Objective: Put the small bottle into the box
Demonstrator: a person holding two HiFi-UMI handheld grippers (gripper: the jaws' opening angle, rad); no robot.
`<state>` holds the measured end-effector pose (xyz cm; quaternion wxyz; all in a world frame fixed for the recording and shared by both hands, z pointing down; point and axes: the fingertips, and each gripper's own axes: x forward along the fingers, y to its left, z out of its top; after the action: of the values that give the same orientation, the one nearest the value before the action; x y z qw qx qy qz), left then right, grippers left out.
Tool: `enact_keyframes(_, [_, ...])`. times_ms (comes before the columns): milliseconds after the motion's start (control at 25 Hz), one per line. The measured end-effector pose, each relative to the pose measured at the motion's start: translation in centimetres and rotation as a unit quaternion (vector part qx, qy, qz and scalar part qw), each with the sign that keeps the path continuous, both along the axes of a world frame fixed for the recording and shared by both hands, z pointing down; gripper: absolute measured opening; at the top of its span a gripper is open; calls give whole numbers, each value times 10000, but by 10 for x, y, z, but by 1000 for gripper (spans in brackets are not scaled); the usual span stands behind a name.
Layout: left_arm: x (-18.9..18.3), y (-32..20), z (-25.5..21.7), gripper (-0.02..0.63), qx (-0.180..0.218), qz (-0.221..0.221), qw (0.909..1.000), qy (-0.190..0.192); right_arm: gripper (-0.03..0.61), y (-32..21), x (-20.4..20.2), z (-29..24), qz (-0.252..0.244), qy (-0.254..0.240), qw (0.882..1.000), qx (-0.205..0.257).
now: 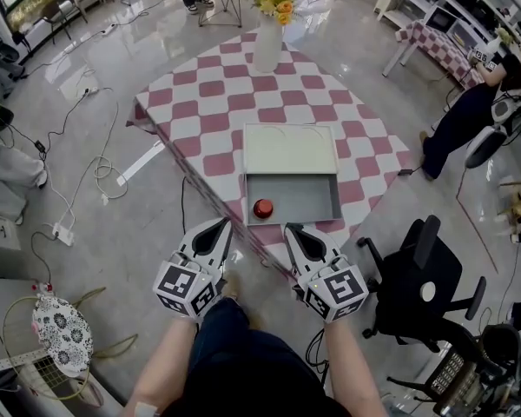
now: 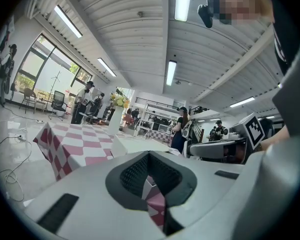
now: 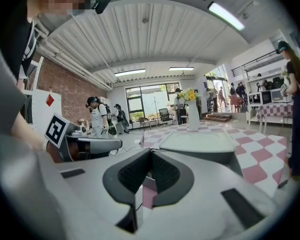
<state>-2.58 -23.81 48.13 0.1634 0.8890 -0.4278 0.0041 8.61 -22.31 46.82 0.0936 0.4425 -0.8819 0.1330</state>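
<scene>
Currently listed, as seen from the head view:

Left tool [image 1: 220, 226]: held low before the person, short of the table's near corner, tips aimed up-frame toward the box. Its own view shows the two jaws drawn together with nothing between them [image 2: 150, 156]. Marker cube [image 1: 188, 287] sits at the rear, over the bare left forearm [image 1: 165, 359].

Right tool [image 1: 293, 230]: alongside the left one, well apart from it, tips likewise toward the box. Jaws are pressed together and empty in its own view [image 3: 150, 155]. Its rear cube [image 1: 339, 292] rides above the right forearm [image 1: 352, 363].

Both forearms rise from the bottom edge, roughly parallel, wrists straight.

Small bottle [image 1: 262, 208]: red top upward, standing inside the box, in the near-left corner of the tray, touched by neither tool.

Box [image 1: 317, 200]: grey tray, open, on the table [image 1: 208, 89] with a pink-and-white chequered cloth; pale lid [image 1: 291, 148] lies flat just behind the tray.

Vase [image 1: 267, 49]: white, with yellow flowers, at the far side of the table.

Office chair [image 1: 417, 281]: black, on the floor to the right of the table.
</scene>
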Motion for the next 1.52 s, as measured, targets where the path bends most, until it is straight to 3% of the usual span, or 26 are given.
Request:
enact_keyframes(400, [-2,17,-27,5,233,-101,9997,-44,5,21,7,-24,79,-256,9996,131])
enact_keyframes(1520, [-22,54,-84,5,715,-567,9958,-123,5,64,42,-87,479,-331,9947,847])
